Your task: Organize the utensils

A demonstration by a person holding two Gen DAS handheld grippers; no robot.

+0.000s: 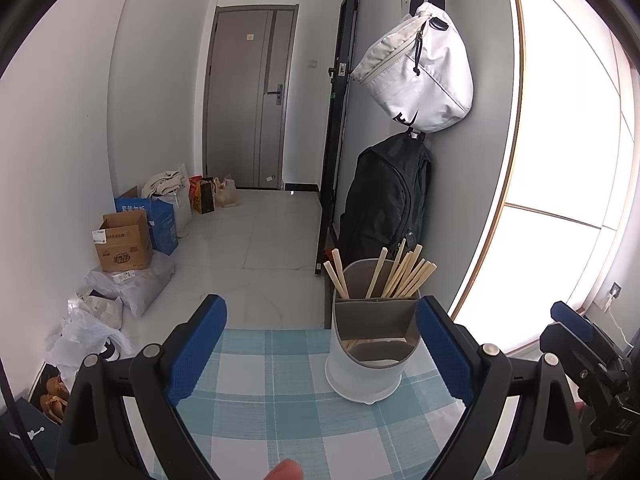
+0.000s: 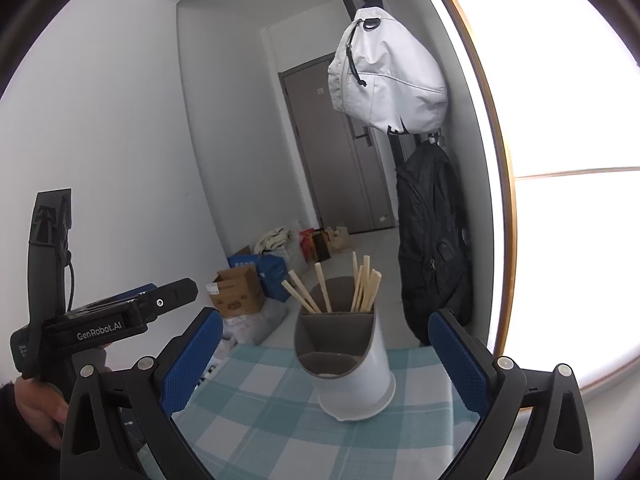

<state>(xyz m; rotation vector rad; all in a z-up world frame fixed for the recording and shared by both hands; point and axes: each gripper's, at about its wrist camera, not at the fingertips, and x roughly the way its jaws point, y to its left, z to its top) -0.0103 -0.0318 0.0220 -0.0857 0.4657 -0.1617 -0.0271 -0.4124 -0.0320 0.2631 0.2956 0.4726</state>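
Observation:
A white utensil holder (image 1: 366, 364) with a grey divided insert stands on the checked tablecloth (image 1: 260, 412), near its far edge. Several wooden chopsticks (image 1: 404, 274) stand in its rear compartment; the front compartment looks empty. My left gripper (image 1: 320, 344) is open and empty, just short of the holder. In the right wrist view the holder (image 2: 352, 372) and chopsticks (image 2: 362, 288) sit ahead between the fingers. My right gripper (image 2: 326, 352) is open and empty. The left gripper's body (image 2: 100, 328) shows at the left; the right gripper (image 1: 584, 344) shows at the far right.
A white bag (image 1: 420, 68) and black backpack (image 1: 384, 200) hang on the wall right behind the table. Cardboard boxes (image 1: 124, 240) and plastic bags (image 1: 96, 320) line the floor on the left. A grey door (image 1: 248, 96) stands at the back. A bright window (image 1: 568, 140) is on the right.

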